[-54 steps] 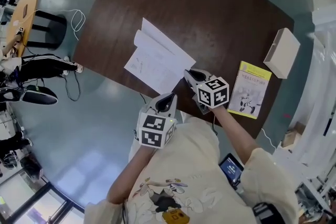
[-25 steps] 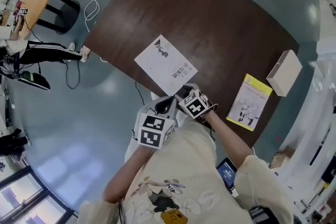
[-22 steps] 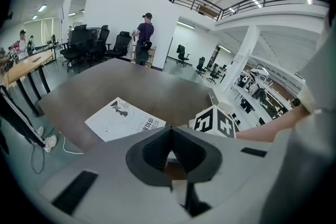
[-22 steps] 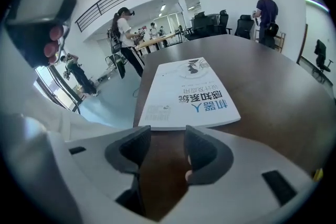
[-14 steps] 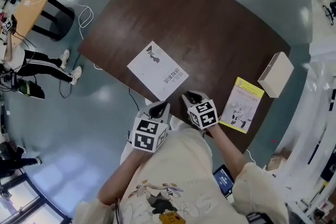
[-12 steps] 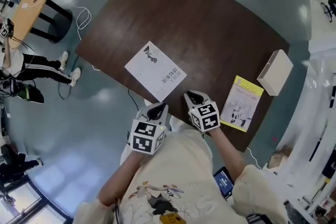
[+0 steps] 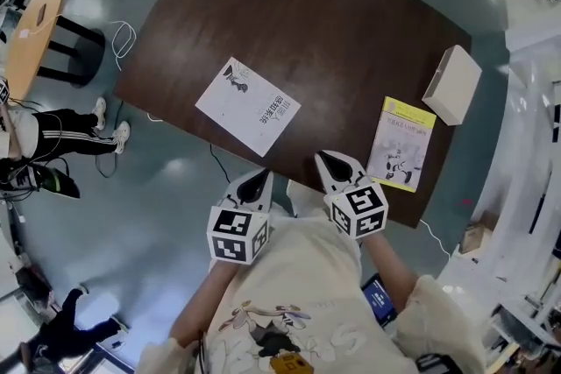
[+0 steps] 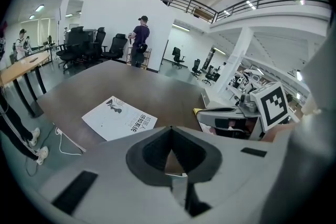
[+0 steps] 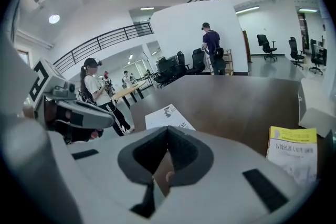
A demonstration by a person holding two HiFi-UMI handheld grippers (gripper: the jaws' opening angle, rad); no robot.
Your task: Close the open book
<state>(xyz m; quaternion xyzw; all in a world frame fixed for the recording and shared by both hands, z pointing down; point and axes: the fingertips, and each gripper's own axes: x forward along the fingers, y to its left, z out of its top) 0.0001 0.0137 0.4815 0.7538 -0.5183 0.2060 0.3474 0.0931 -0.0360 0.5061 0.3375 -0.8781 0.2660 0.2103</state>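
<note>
The white book (image 7: 247, 106) lies closed and flat near the front left edge of the dark brown table (image 7: 351, 22). It also shows in the left gripper view (image 8: 119, 118) and the right gripper view (image 9: 169, 117). My left gripper (image 7: 256, 180) hovers off the table's near edge, below the book, with its jaws shut and empty (image 8: 170, 128). My right gripper (image 7: 332, 161) is over the near edge to the right of the book, apart from it, shut with nothing between its jaws (image 9: 168, 127).
A yellow book (image 7: 401, 143) lies at the table's right front and a white box (image 7: 451, 85) beyond it. A round wooden table (image 7: 33, 29) stands at far left. A person (image 8: 140, 39) stands past the table's far end; another person (image 9: 94, 86) stands at left.
The book, open at first, now lies closed. My right gripper has come off its near corner, moved back and up, and shut. The left gripper has barely moved.
</note>
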